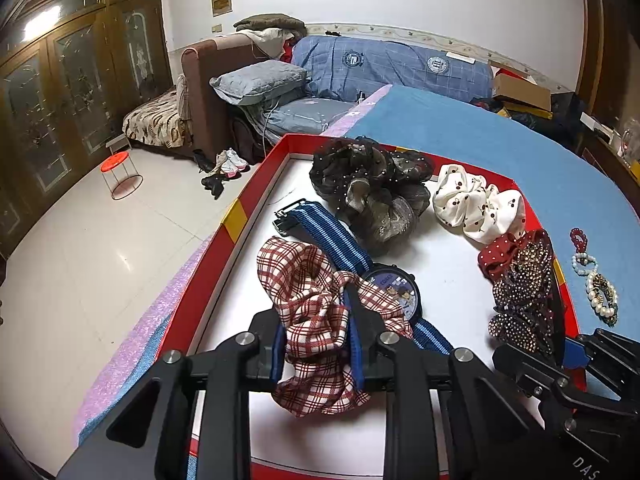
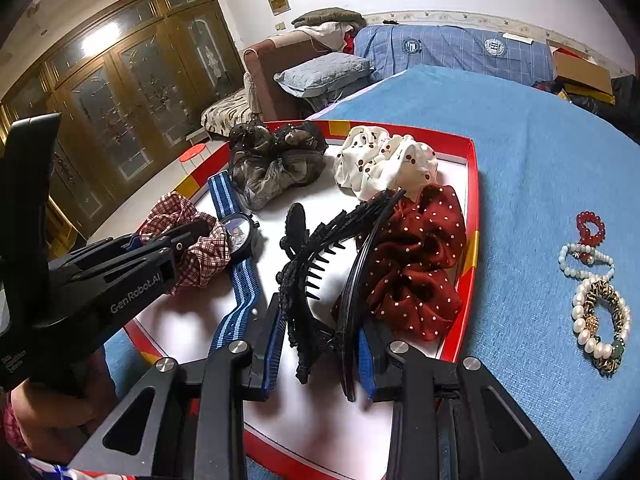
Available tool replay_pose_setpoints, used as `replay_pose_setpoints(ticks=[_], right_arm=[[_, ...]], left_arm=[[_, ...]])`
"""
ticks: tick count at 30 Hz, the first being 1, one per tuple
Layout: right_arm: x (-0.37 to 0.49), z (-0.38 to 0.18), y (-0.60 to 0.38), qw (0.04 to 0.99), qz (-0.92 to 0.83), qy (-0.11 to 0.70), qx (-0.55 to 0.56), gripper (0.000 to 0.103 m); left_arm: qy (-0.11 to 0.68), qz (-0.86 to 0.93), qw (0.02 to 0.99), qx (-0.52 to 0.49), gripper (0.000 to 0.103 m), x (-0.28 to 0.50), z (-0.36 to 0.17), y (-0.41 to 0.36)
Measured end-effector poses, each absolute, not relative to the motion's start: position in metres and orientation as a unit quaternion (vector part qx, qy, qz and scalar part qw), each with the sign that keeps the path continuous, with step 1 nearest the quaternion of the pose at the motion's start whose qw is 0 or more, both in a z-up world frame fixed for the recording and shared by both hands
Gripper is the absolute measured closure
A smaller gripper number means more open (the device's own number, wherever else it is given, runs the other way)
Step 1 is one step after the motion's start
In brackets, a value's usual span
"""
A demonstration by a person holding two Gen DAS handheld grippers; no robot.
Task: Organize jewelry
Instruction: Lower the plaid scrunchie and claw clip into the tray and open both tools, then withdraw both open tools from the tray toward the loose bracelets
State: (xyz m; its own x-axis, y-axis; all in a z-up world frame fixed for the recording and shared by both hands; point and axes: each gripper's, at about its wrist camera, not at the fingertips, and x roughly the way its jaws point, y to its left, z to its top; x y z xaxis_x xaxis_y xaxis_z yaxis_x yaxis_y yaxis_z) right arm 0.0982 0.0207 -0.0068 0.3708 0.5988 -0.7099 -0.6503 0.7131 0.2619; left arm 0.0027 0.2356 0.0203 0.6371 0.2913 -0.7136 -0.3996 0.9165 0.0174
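A red box with a white floor lies on a blue cloth. My left gripper is shut on a red plaid scrunchie just over the box floor, beside a blue-strapped watch. My right gripper is shut on a black hair claw clip over the box, next to a red dotted scrunchie. A black scrunchie and a white cherry scrunchie lie at the box's far end.
Several bead and pearl bracelets lie on the blue cloth right of the box. Beyond the table edge are a tiled floor, a red stool and a sofa with bedding.
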Motion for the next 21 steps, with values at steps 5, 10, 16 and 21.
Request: replay_pose_setpoints(ticks=[5,10,16,21], right_arm=[[0.097,-0.005,0.02,0.825,0.381,0.415,-0.031,0.064],[0.095,-0.003,0.018,0.825,0.385,0.413,-0.03,0.059],[0.09,0.004,0.013,0.826,0.393,0.403,-0.024,0.058],[0.086,0.013,0.004,0.83,0.399,0.388,-0.014,0.057]], left_arm=[[0.378,0.196,0.902,-0.07,0.073,0.0,0.02,0.236],[0.375,0.2,0.903,-0.068,0.067,-0.003,0.021,0.237],[0.369,0.206,0.904,-0.066,0.061,-0.006,0.024,0.238],[0.36,0.208,0.907,-0.063,0.06,-0.009,0.028,0.236]])
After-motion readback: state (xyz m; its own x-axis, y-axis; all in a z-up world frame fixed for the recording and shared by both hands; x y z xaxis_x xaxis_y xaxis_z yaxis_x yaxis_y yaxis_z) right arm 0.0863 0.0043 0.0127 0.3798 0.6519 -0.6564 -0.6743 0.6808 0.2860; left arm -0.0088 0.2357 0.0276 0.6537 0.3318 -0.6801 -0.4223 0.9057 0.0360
